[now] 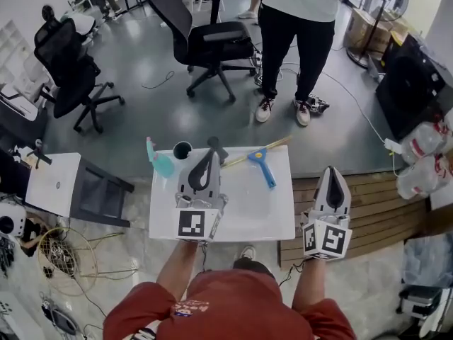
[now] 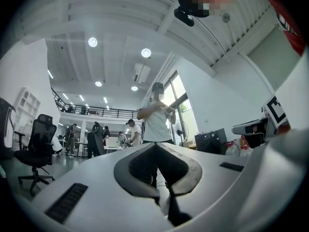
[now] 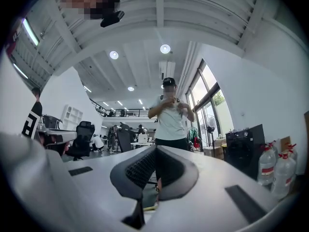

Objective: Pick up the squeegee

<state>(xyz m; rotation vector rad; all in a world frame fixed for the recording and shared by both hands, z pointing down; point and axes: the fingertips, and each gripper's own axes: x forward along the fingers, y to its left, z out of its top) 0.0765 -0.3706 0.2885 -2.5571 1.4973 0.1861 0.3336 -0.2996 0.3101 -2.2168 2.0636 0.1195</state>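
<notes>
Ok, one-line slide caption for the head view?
Left hand-held gripper above white table, right hand-held gripper beside it, both shut; blue squeegee untouched near far edge.

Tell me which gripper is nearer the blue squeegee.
Left. The left gripper is over the white table, just left of the squeegee; the right gripper hangs off the table's right edge, farther away.

The person wears a red short-sleeved top (image 1: 233,307) with a small printed patch (image 1: 185,309) near one shoulder (too small to read). Both tools, the left gripper (image 1: 214,147) and the right gripper (image 1: 332,170), share one build: a pale grey tapering shell, dark textured pads, and a cube (image 1: 192,223) of black-and-white square markers at the rear.
</notes>
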